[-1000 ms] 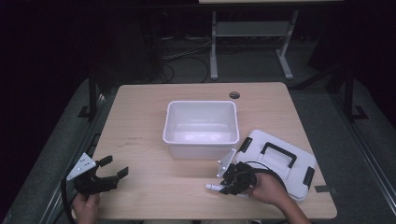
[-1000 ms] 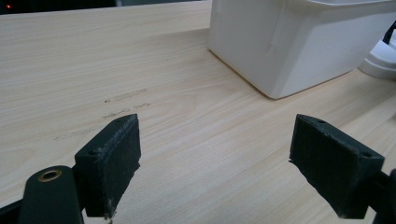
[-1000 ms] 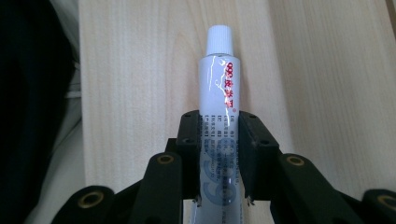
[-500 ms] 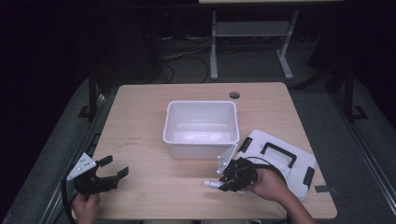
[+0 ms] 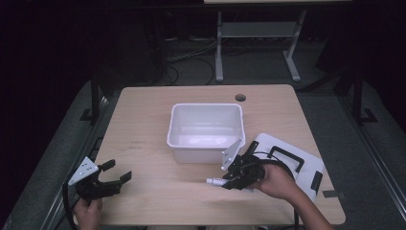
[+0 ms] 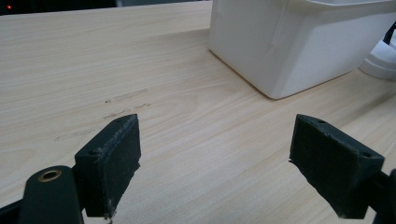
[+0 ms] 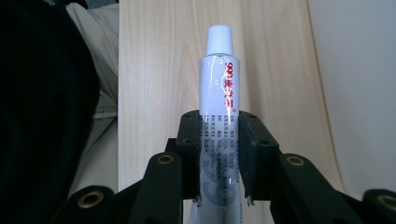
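High view: right tool (image 5: 229, 181) w/ tube (image 5: 216, 181) lifted since earlier.

Left tongs (image 5: 111, 175) rest agape; right tongs (image 5: 225, 181) look clamped, apparently tilted leftward.

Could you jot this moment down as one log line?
right gripper: shut on white tube | left gripper: open, holding nothing | white bin: empty

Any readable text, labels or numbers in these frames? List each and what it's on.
"999": red print on the white tube held in the right tongs, followed by red characters too blurred to read.
Fine dark print lower on the tube, between the pads: too small to read.
Large pale grey-blue numerals near the tube's base: partly hidden, not readable.
White bin, lid, table: no text seen.
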{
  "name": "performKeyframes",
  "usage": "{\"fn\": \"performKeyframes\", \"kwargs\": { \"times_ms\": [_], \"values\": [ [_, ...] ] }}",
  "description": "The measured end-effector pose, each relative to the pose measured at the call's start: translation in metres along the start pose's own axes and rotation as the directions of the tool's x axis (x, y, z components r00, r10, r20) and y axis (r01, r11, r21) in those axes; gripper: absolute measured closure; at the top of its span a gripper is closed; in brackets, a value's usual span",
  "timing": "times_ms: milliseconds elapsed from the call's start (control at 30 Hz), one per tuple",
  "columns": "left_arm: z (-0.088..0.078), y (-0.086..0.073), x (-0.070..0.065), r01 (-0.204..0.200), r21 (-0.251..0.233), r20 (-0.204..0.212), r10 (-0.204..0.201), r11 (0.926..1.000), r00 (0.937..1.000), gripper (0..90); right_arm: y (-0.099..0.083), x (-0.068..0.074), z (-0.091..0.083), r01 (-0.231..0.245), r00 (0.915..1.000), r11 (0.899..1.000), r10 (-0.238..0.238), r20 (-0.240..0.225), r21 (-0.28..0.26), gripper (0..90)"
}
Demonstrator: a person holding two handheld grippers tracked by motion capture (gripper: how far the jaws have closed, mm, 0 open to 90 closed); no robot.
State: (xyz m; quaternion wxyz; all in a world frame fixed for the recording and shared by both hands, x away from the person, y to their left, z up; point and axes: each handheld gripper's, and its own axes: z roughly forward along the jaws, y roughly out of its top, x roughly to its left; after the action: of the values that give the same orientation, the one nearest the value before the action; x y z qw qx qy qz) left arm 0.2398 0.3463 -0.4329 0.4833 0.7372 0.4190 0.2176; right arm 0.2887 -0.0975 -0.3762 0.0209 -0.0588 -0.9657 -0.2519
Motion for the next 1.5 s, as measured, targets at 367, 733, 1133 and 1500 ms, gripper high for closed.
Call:
{"fn": "performKeyframes", "kwargs": {
  "times_ms": [367,733,1133,1500],
  "values": [
    [0.0,0.0,0.0,0.005,-0.004,-0.001,-0.005,1.0,1.0,15.7,0.015,-0.005,-0.019,0.016,0.9998,1.0,-0.016,0.011,-0.013,71.4],
    [0.001,0.0,0.001,0.006,-0.003,0.002,-0.006,1.0,1.0,15.7,0.027,-0.013,-0.034,0.02,0.9997,1.0,-0.02,0.016,-0.015,71.5],
    [0.0,-0.001,0.002,0.01,-0.011,0.0,-0.01,0.9999,0.9999,15.6,0.041,-0.022,-0.047,0.026,0.9995,1.0,-0.026,0.02,-0.015,71.5],
    [0.002,0.0,0.002,0.005,-0.007,0.007,-0.005,1.0,1.0,15.6,0.058,-0.034,-0.061,0.04,0.9987,0.999,-0.04,0.032,-0.015,71.4]
  ]
}}
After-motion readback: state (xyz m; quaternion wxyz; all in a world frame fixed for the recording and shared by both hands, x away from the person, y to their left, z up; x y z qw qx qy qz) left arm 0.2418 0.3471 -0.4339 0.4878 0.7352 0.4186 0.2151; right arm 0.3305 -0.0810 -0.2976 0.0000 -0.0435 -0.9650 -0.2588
